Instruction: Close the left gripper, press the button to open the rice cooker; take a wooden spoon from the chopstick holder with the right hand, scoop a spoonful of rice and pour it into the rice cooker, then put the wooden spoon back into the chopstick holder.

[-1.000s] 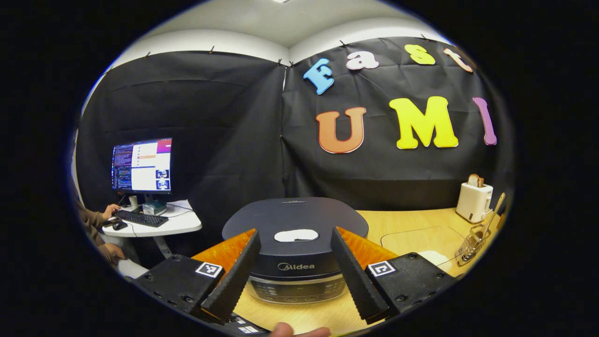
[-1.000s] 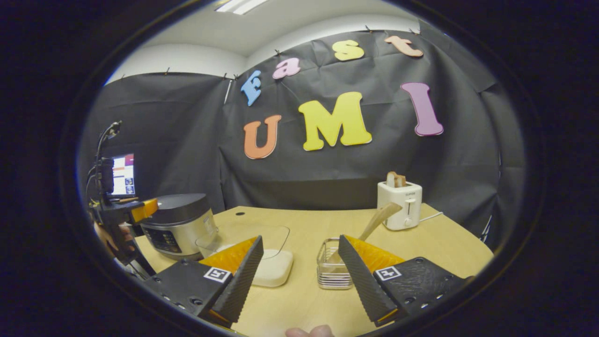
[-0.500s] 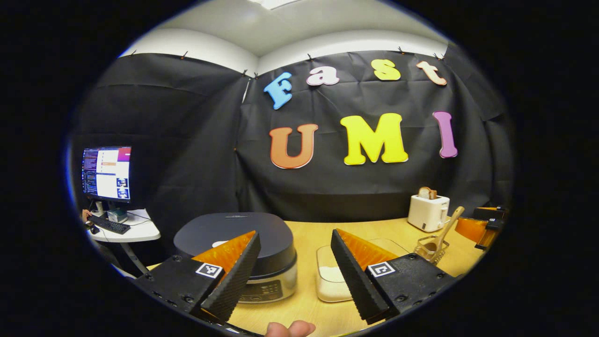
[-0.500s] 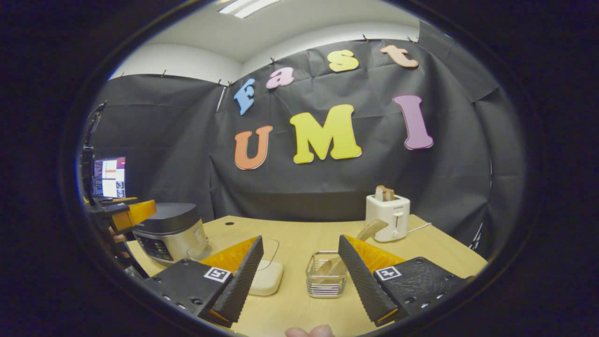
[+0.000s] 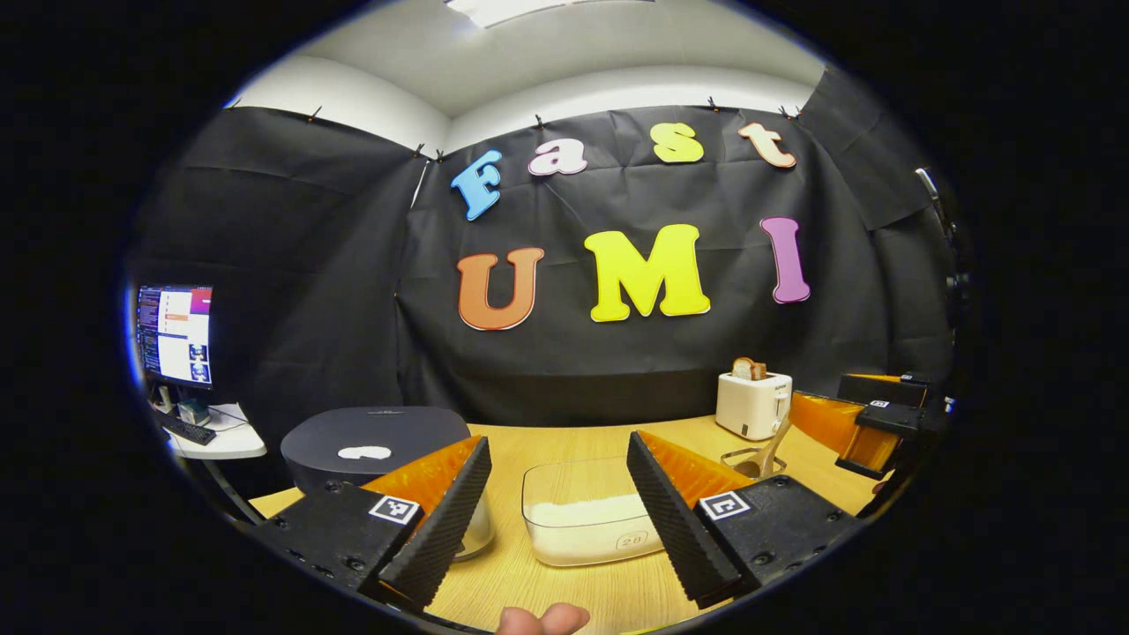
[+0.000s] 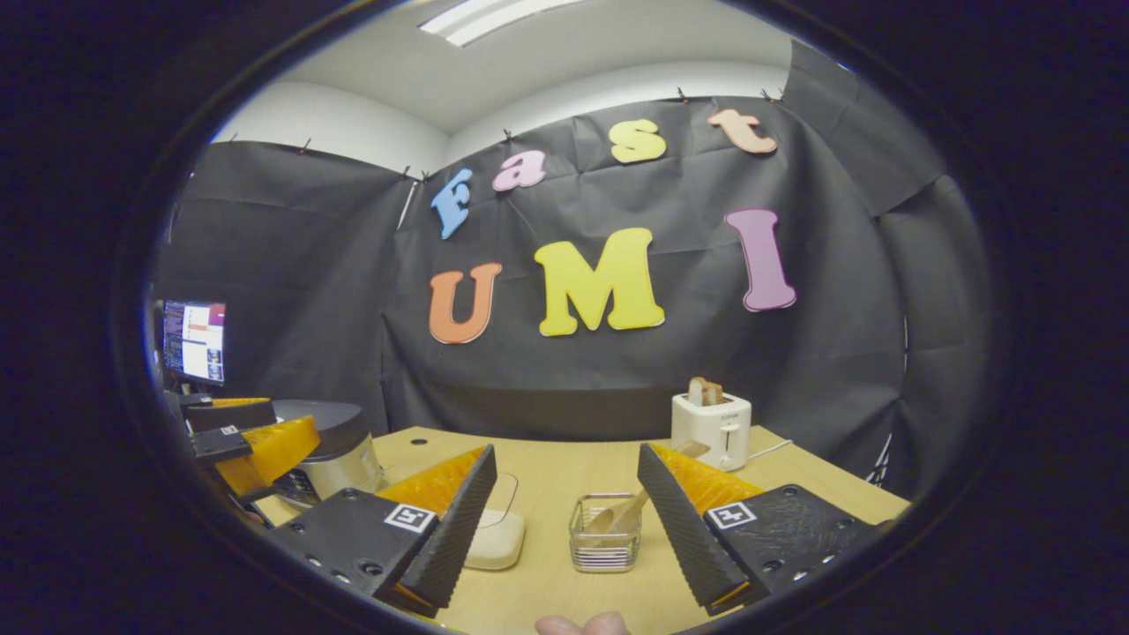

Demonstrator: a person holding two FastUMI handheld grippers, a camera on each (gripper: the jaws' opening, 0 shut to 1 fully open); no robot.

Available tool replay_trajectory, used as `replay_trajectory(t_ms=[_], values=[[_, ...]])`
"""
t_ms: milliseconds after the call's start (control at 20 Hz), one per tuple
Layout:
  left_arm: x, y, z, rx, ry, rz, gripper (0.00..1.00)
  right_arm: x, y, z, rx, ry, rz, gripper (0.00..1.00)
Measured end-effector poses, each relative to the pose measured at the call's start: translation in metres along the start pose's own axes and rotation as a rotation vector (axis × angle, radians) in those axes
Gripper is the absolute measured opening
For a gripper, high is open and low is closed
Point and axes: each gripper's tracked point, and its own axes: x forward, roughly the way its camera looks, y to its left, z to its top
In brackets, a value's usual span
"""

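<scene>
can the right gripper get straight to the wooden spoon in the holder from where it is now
Probably yes. The right gripper is open, and the wooden spoon leans in the wire holder right ahead between its fingers. Only bare table lies between; the rice box sits off to one side.

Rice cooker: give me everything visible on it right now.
The rice cooker is a round unit with a dark matte lid, shut, carrying a pale patch near its middle, over a shiny metallic body with a dark front panel seen in the right gripper view. It stands upright at the table's left end, left of the clear rice box. Nothing touches it; the left gripper's finger covers part of its body in the left gripper view.
</scene>
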Motion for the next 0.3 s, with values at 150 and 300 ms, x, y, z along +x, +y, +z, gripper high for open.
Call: replay_trajectory(t_ms=[150, 300], values=[[-0.006, 0.001, 0.001, -0.002, 0.005, -0.001, 0.99, -0.008, 0.004, 0.006, -0.017, -0.01, -0.013, 0.92], [-0.008, -0.004, 0.005, -0.015, -0.003, -0.016, 0.99, -0.013, 0.009, 0.004, -0.019, -0.025, -0.013, 0.95]])
